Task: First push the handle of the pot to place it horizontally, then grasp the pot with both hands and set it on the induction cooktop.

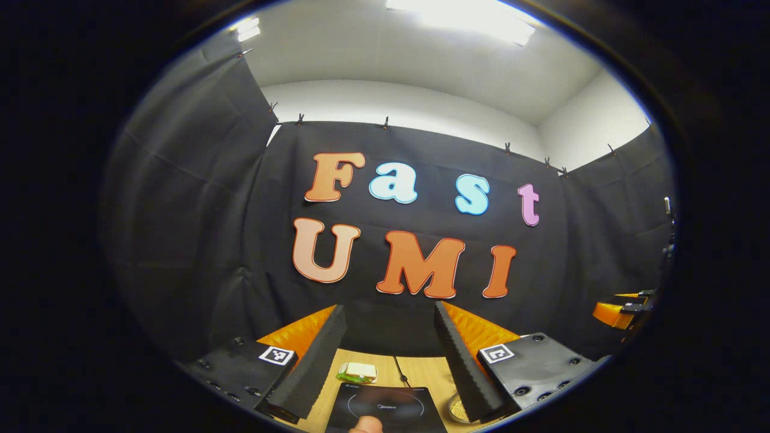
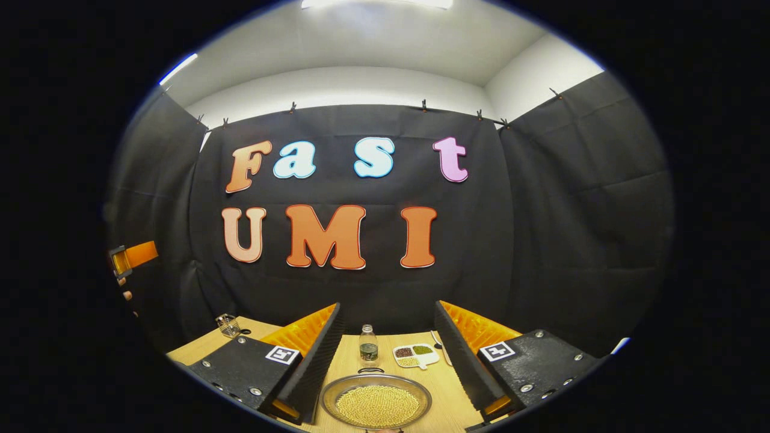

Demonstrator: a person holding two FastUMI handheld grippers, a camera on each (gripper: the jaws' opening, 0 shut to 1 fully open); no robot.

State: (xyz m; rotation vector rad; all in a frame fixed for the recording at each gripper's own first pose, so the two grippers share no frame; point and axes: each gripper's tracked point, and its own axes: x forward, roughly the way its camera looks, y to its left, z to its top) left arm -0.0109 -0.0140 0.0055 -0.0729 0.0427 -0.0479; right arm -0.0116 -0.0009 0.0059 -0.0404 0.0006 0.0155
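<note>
A shallow metal pot (image 2: 376, 402) full of small yellow beans sits on the wooden table, low between the fingers of my right gripper (image 2: 388, 308), which is open and holds nothing. A small handle (image 2: 371, 370) shows at the pot's far rim. The black induction cooktop (image 1: 385, 409) lies below my left gripper (image 1: 390, 311), also open and empty. A sliver of the pot (image 1: 457, 409) peeks out beside the cooktop's right edge, partly hidden by a finger. Each gripper is held above the table, pointing at the back wall.
A green and white packet (image 1: 357, 373) and a cable (image 1: 400, 373) lie behind the cooktop. Behind the pot stand a small bottle (image 2: 368, 346) and a divided dish (image 2: 415, 355) of beans. A small glass object (image 2: 227, 325) sits at the far left. The other gripper (image 2: 129, 257) hangs at the left.
</note>
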